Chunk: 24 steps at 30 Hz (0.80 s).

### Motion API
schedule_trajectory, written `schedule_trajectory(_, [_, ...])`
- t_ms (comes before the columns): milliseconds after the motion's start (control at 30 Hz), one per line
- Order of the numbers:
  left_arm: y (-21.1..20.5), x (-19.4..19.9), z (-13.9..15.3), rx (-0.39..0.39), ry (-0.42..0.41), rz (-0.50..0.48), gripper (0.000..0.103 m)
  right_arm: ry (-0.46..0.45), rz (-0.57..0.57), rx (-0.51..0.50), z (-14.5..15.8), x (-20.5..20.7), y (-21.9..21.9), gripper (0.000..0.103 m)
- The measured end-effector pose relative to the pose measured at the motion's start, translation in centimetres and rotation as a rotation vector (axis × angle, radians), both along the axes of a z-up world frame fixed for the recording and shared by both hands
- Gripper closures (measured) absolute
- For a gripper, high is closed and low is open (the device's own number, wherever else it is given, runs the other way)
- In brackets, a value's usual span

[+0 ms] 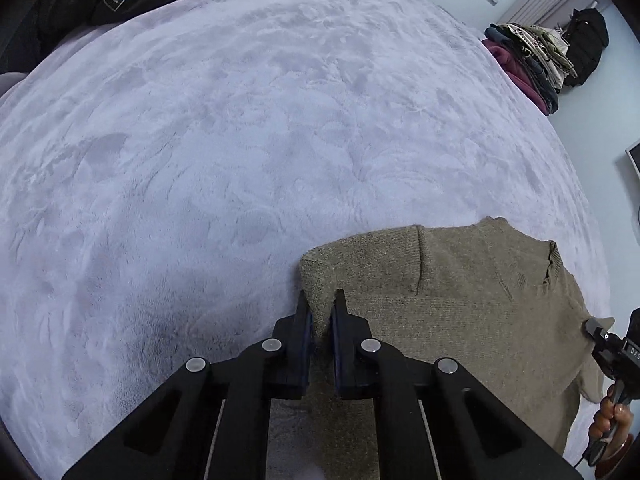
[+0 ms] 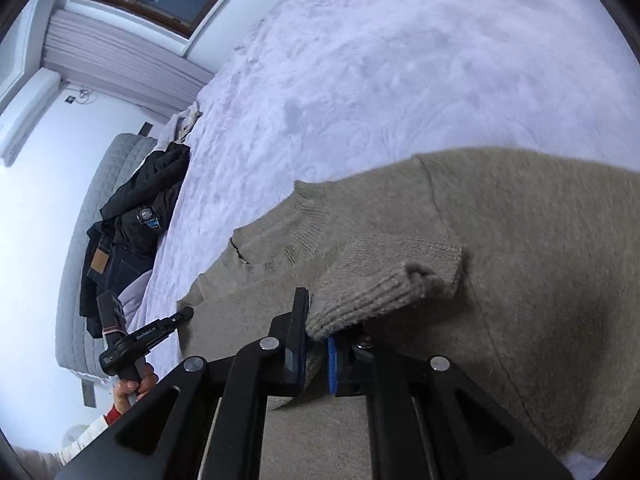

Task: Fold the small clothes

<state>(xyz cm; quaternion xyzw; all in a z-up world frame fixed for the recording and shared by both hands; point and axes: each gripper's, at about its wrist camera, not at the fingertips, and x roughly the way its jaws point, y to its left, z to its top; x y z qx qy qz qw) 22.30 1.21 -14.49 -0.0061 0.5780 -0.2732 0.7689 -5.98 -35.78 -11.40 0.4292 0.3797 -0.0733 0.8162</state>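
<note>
Black arms of the left gripper (image 1: 322, 312) are filling the bottom of the left wrist view. Its two fingers are squeezing together on the folded edge of the sweater (image 1: 460, 312), and a bit of the knit is sticking up between them.

In the right wrist view, the right gripper (image 2: 316, 334) is pinching the sleeve cuff (image 2: 360, 300) of the same sweater. The cuff is bunching up between the blue pads (image 2: 333, 364), and the sleeve is lying back across the sweater's body.

This sweater is a soft brownish-green knit. It is lying flat on the bed (image 1: 240, 140), near the edge closest to the person. Its collar (image 2: 308, 216) is pointing toward the far side of the bed.

A hand (image 1: 614, 420) is gripping the handle of the right gripper at the right edge of the left wrist view. The other hand (image 2: 134, 388) is showing at the lower left of the right wrist view, with a red cuff on its sleeve.

Fuzzy pale purple cover is spreading over the whole bed.

Farther off, a pile of dark clothes (image 2: 132, 220) is sitting at one side of the bed. A stack of folded clothes (image 1: 528, 68) is resting at the far corner.
</note>
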Motion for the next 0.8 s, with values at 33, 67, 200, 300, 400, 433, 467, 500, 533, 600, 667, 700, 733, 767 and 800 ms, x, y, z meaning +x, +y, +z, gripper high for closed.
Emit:
schedule_trajectory(33, [0.1, 0.1, -0.4, -0.008, 0.005, 0.007, 0.093, 0.016, 0.000, -0.017, -0.2, 0.2, -0.1, 0.095])
schedule_trajectory(67, [0.3, 0.2, -0.7, -0.019, 0.012, 0.019, 0.093, 0.041, -0.010, -0.012, -1.0, 0.2, -0.4, 0.095])
schedule_trajectory(200, [0.7, -0.3, 0.1, 0.040, -0.020, 0.061, 0.064, 0.107, -0.079, 0.044, -4.2, -2.0, -1.5, 0.094])
schedule_trajectory(300, [1.6, -0.9, 1.8, 0.114, -0.090, 0.090, 0.048, 0.106, -0.121, 0.053, -4.1, -4.1, -2.0, 0.090])
schedule_trajectory(400, [2.4, -2.0, 3.2, 0.134, -0.097, 0.090, 0.046, 0.139, -0.159, 0.038, -3.4, -5.5, -2.1, 0.086])
schedule_trajectory(433, [2.4, -2.6, 3.6, 0.147, -0.109, 0.082, 0.046, 0.147, -0.171, 0.037, -3.2, -6.0, -2.1, 0.085])
schedule_trajectory(467, [2.2, -3.6, 4.1, 0.160, -0.127, 0.063, 0.046, 0.156, -0.182, 0.034, -3.0, -6.4, -2.0, 0.085])
schedule_trajectory(500, [1.8, -4.6, 4.5, 0.171, -0.141, 0.044, 0.046, 0.160, -0.191, 0.031, -2.8, -6.8, -1.9, 0.084])
schedule_trajectory(533, [1.7, -5.4, 4.8, 0.177, -0.150, 0.028, 0.046, 0.162, -0.200, 0.028, -2.6, -7.3, -1.7, 0.081])
schedule_trajectory(600, [0.5, -7.6, 5.3, 0.185, -0.164, -0.020, 0.046, 0.156, -0.205, 0.021, -2.2, -7.8, -1.4, 0.070])
schedule_trajectory(667, [-0.9, -9.5, 5.6, 0.189, -0.170, -0.062, 0.046, 0.151, -0.205, 0.020, -1.9, -8.4, -1.0, 0.058])
schedule_trajectory(700, [-1.5, -10.4, 5.6, 0.192, -0.176, -0.082, 0.046, 0.150, -0.203, 0.026, -1.8, -8.7, -0.9, 0.057])
schedule_trajectory(733, [-2.3, -11.4, 5.7, 0.197, -0.188, -0.106, 0.046, 0.151, -0.200, 0.032, -1.7, -8.9, -0.7, 0.056])
schedule_trajectory(767, [-3.0, -12.3, 5.8, 0.202, -0.198, -0.122, 0.046, 0.150, -0.204, 0.039, -1.6, -9.1, -0.5, 0.055])
schedule_trajectory(800, [-3.9, -13.3, 5.8, 0.207, -0.208, -0.147, 0.046, 0.146, -0.207, 0.045, -1.5, -9.4, -0.4, 0.054])
